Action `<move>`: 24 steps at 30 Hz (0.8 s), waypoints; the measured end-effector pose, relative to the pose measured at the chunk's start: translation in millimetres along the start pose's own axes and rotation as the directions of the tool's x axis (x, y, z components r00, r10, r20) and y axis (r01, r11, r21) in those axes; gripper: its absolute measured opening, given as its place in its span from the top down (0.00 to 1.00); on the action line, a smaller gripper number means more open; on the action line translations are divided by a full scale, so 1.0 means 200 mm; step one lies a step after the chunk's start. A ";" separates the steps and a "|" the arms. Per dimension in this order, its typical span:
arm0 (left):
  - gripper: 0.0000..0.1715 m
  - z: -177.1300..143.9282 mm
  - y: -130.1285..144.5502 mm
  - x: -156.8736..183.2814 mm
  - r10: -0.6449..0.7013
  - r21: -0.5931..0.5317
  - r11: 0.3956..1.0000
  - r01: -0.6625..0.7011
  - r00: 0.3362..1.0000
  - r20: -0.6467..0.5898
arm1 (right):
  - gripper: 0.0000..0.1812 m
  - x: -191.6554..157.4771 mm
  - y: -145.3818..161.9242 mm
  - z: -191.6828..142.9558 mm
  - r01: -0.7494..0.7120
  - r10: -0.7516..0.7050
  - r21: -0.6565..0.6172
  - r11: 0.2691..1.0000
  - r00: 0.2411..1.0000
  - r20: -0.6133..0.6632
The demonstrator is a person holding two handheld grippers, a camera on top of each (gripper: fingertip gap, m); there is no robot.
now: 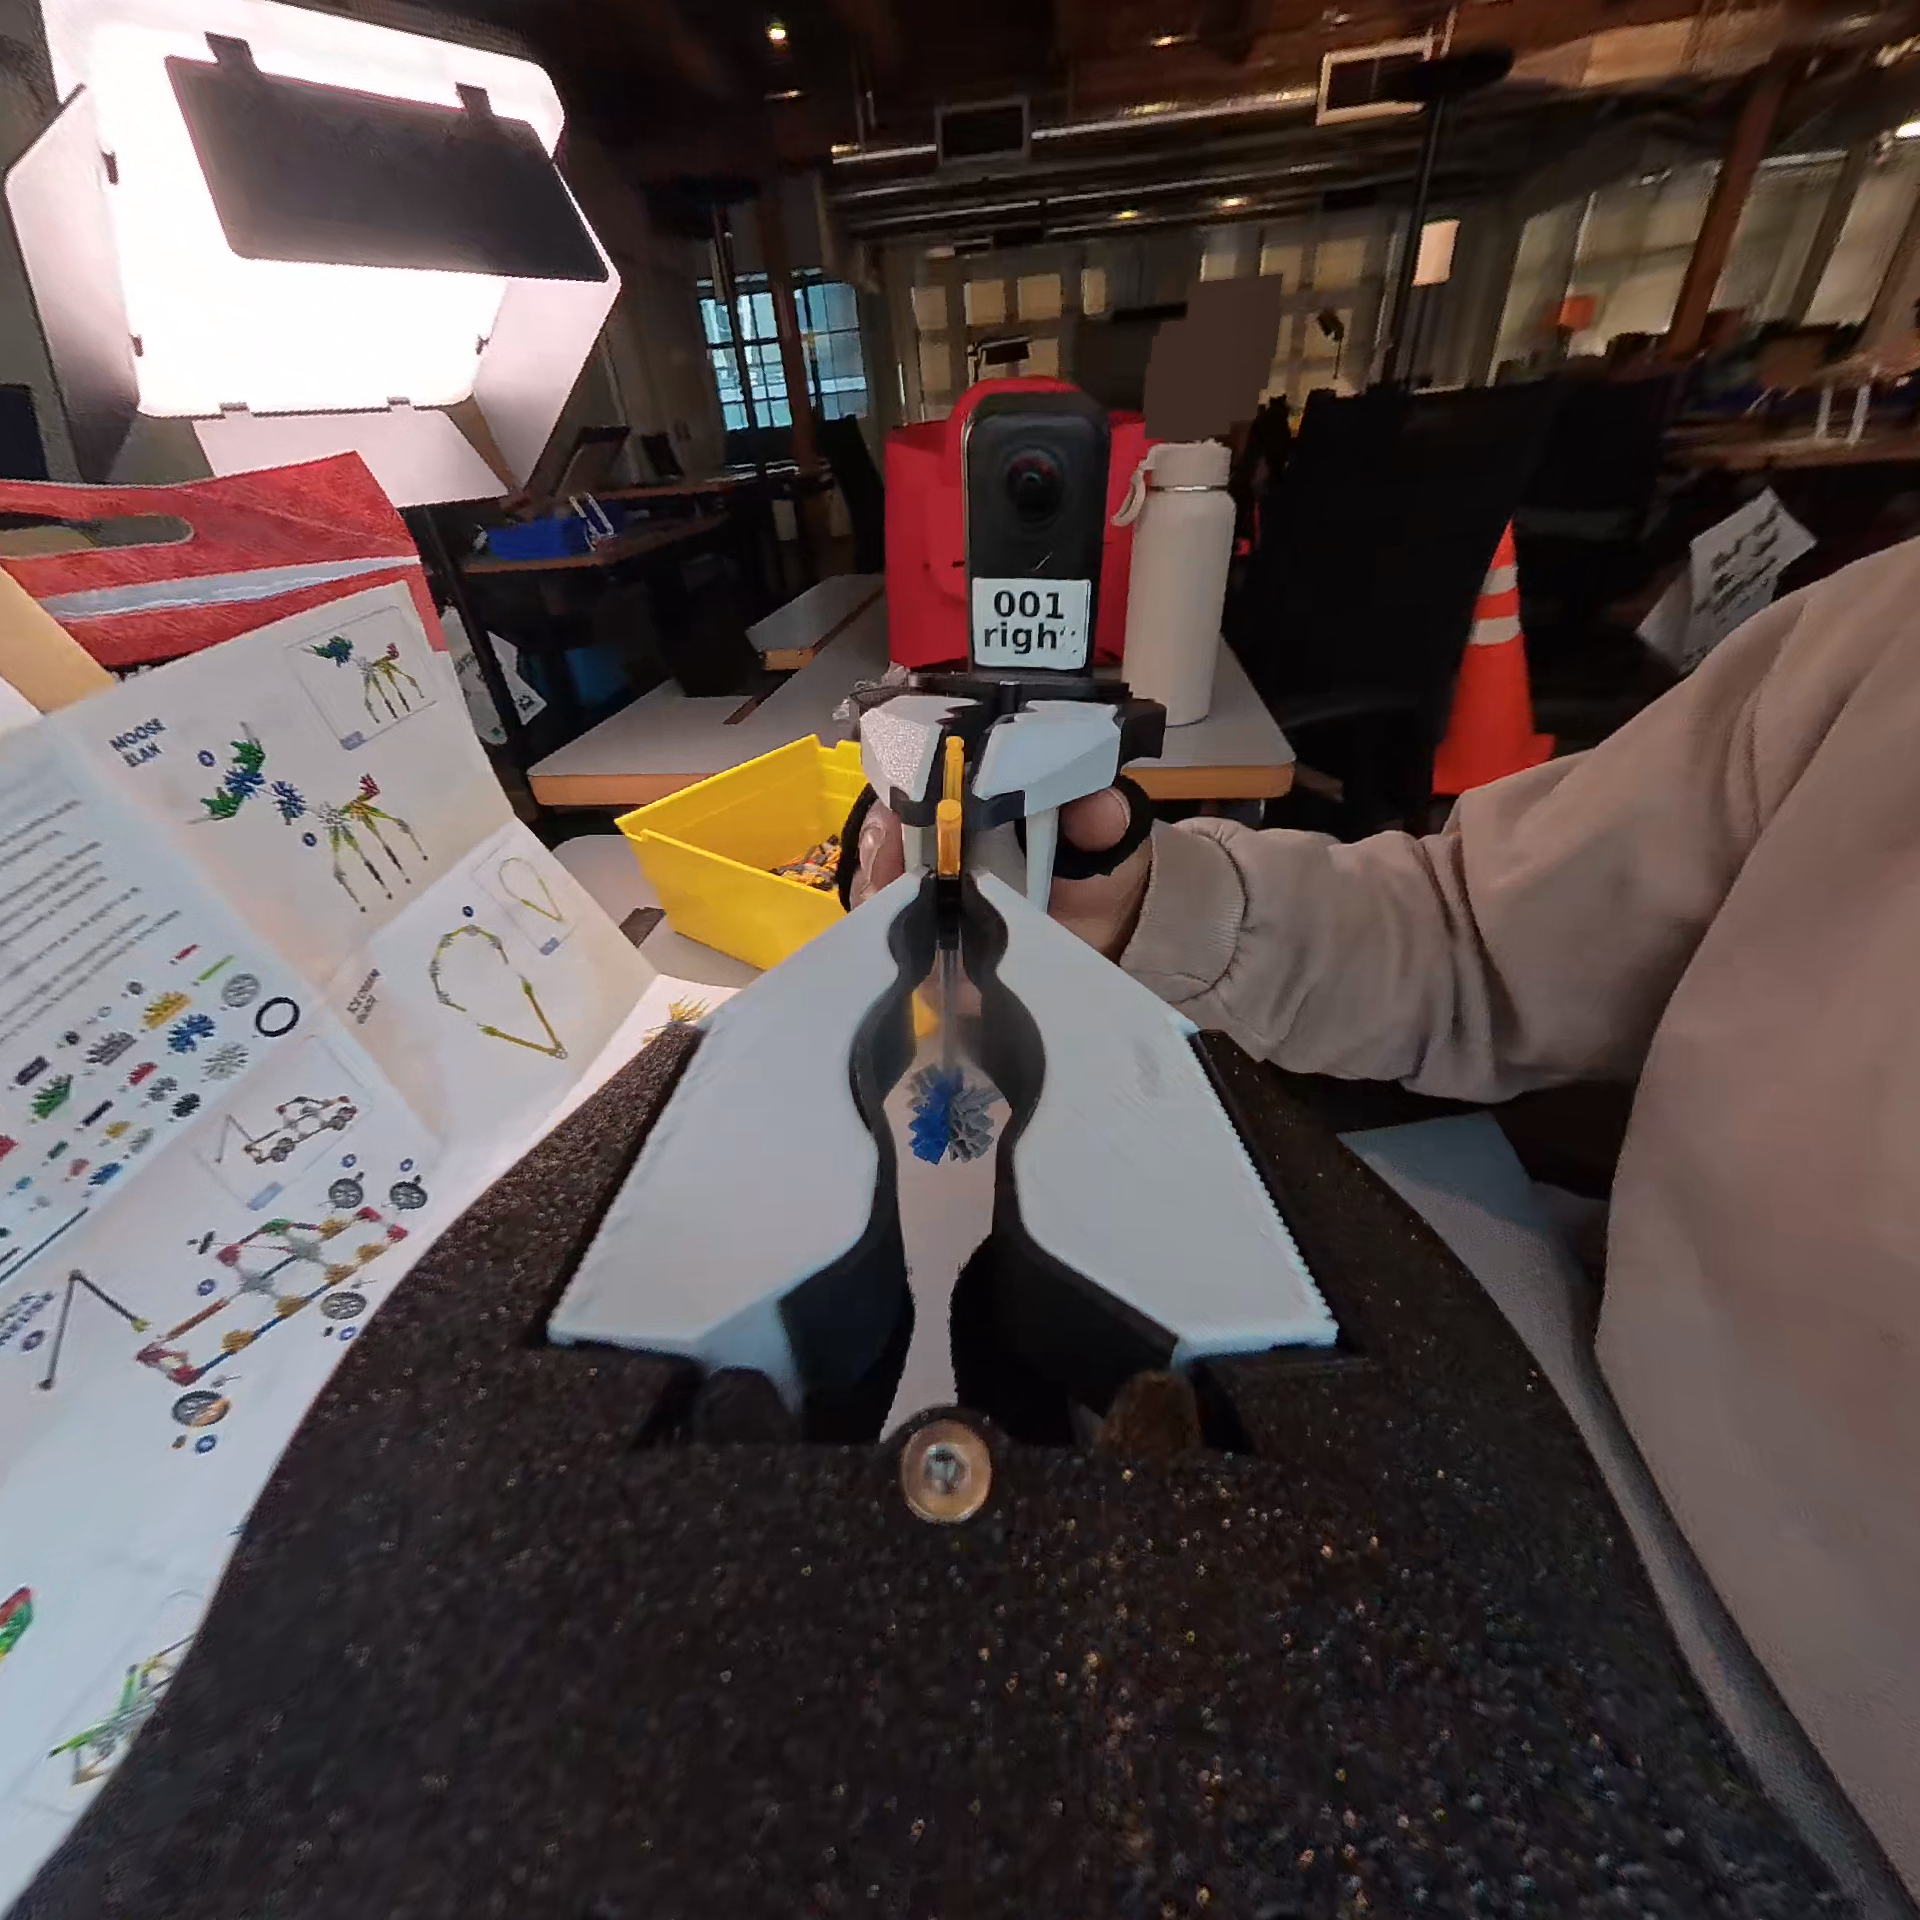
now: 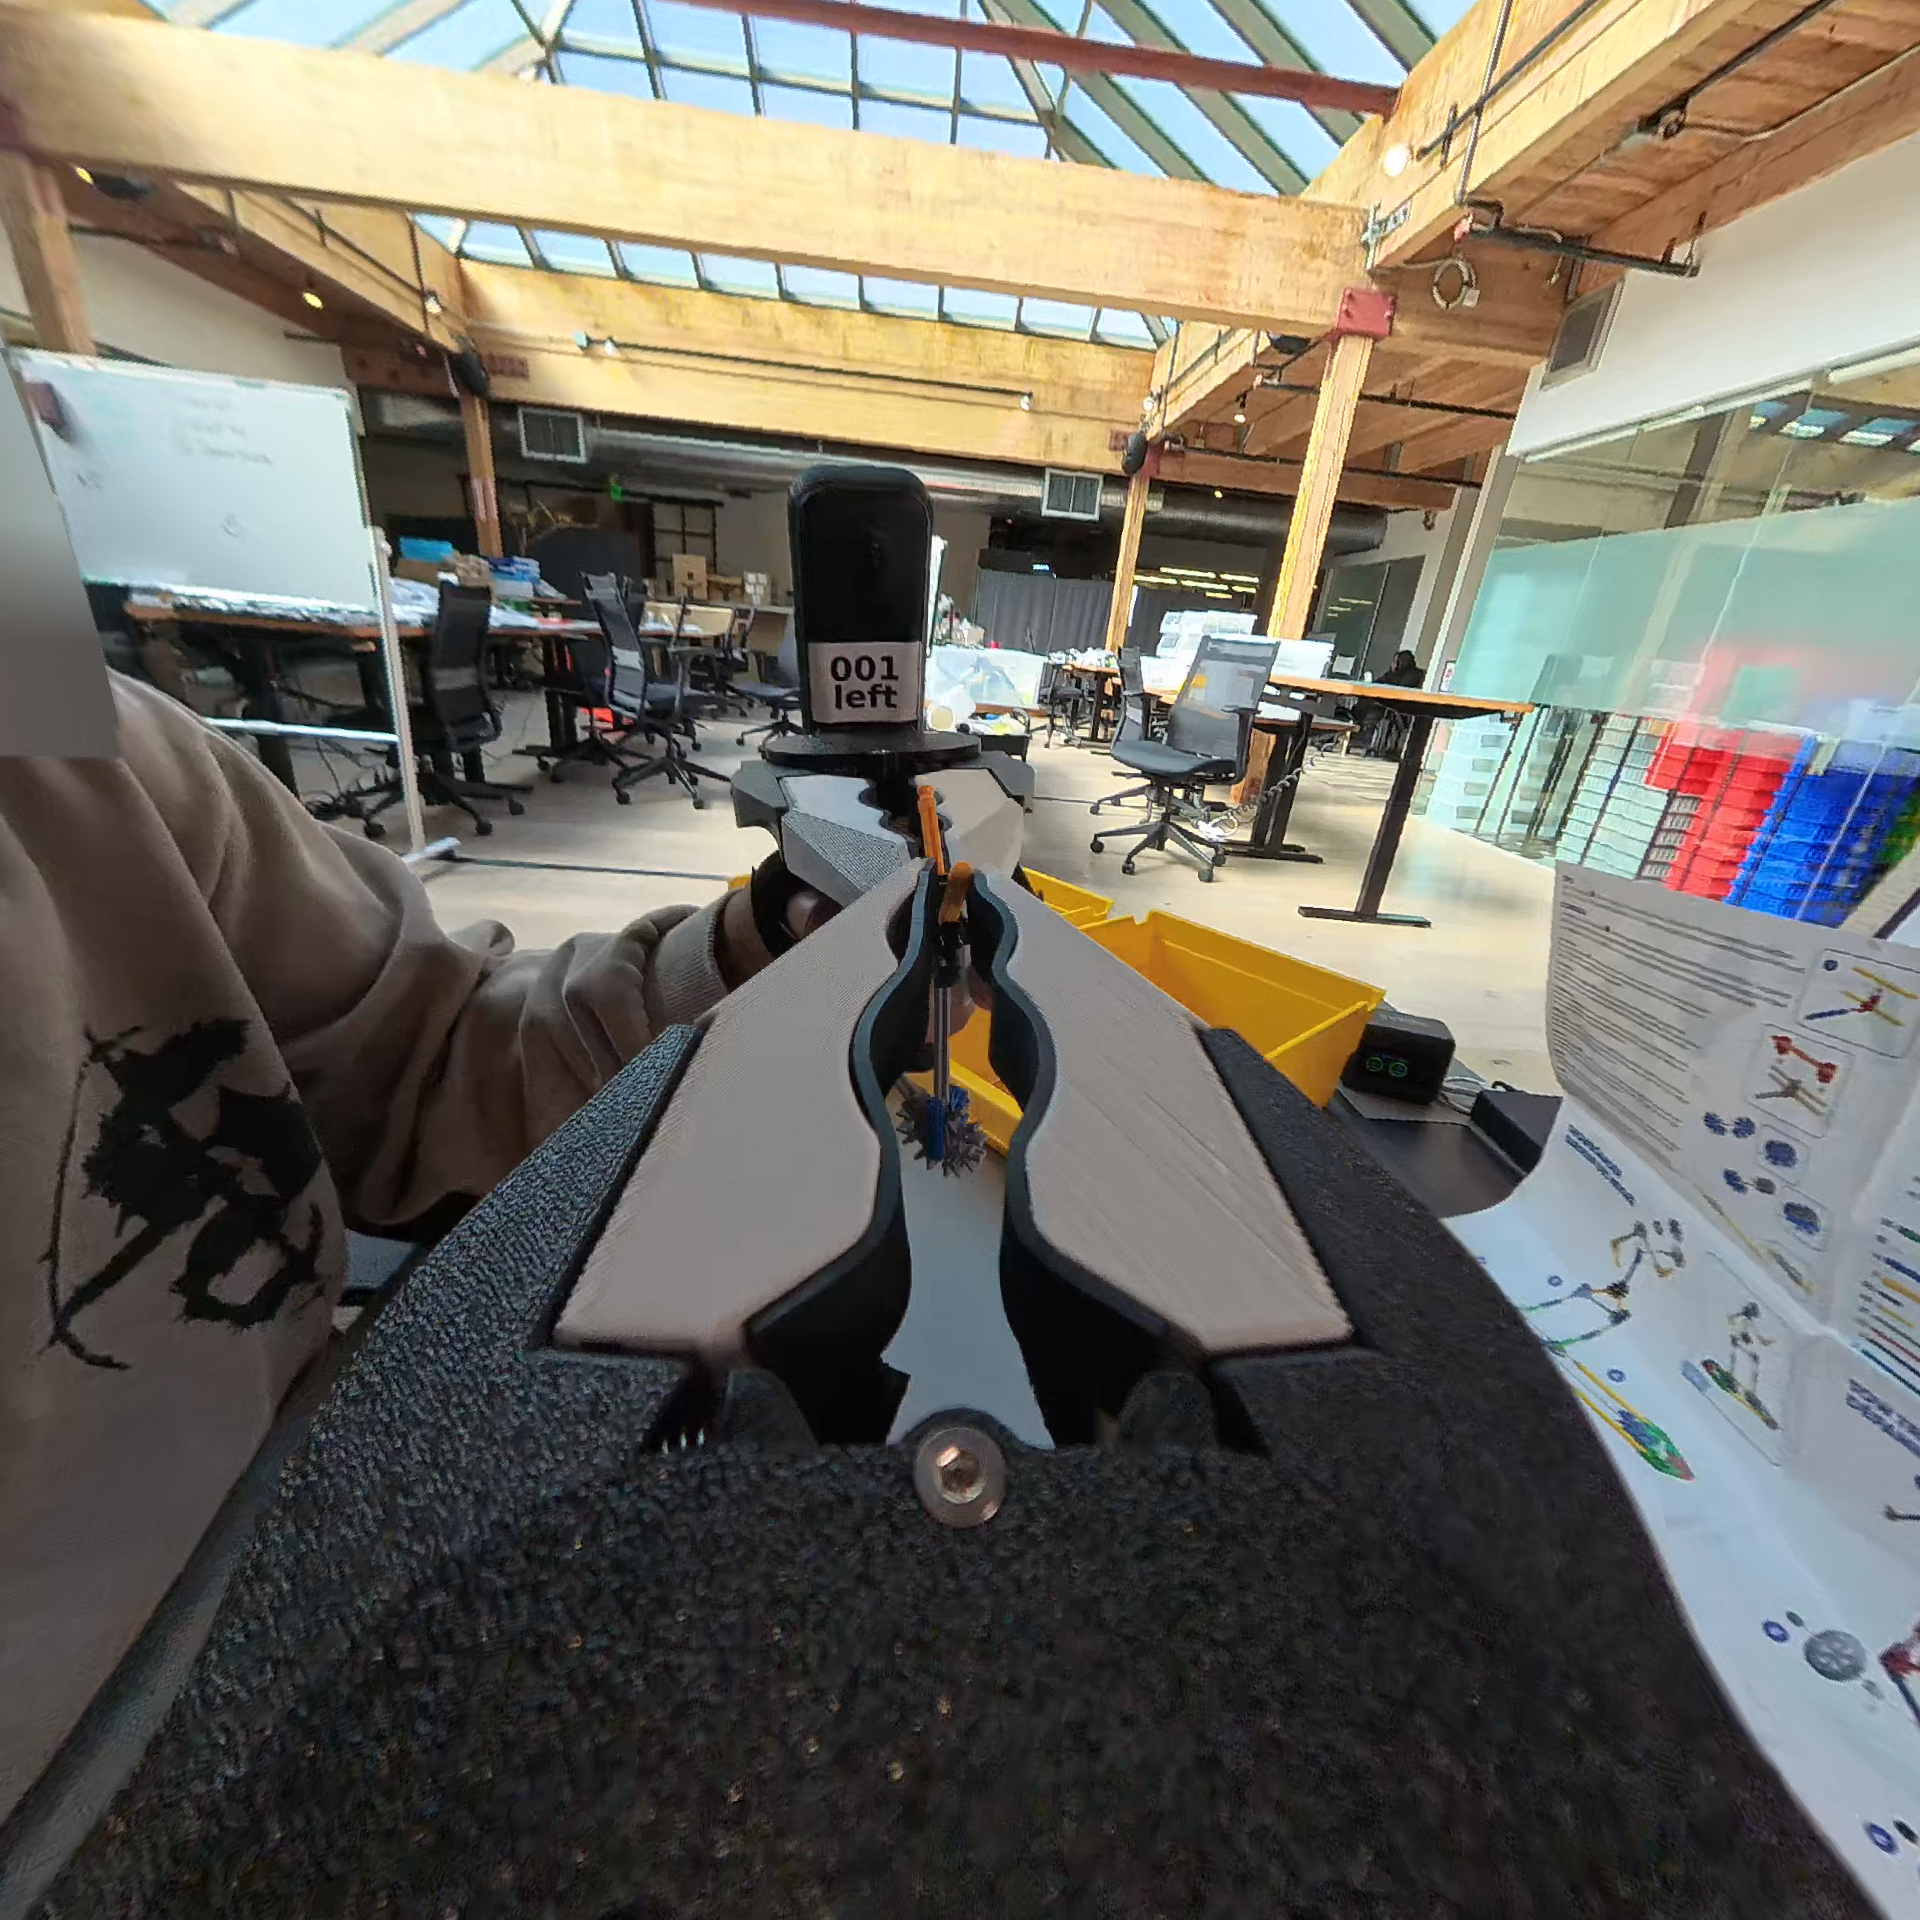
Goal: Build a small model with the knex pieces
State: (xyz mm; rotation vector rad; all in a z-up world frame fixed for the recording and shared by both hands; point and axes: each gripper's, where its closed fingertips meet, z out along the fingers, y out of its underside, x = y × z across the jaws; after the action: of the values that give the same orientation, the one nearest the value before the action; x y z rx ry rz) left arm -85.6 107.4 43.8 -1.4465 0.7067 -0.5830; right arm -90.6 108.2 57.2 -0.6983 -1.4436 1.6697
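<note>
My two grippers meet tip to tip, held up above the table, around one small rod assembly. It has an orange rod on top, a black clip, then a grey rod down to a blue and grey toothed connector. My left gripper is shut on it at the black clip. The right gripper faces it from behind the orange rod. In the right wrist view, my right gripper is shut on the orange piece and black clip. The grey rod and connector hang below, and the left gripper is opposite.
A yellow bin with small parts stands on the table behind the grippers; it also shows in the right wrist view. A folded instruction sheet stands at one side. A white bottle, a red bag and a beige sleeve are near. My two grippers' fingertips are within a few centimetres of each other.
</note>
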 end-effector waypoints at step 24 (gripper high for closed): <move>0.99 0.01 -0.03 0.14 0.274 0.019 0.962 -0.274 0.961 -0.034 | 0.99 -0.13 -0.09 0.01 -0.482 0.451 0.025 0.876 0.835 0.315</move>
State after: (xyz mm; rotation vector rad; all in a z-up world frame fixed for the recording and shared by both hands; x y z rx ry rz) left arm -66.0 87.8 47.0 -1.2992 0.9125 -0.3983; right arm -74.3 86.2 71.7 -0.8118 -1.4520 2.3002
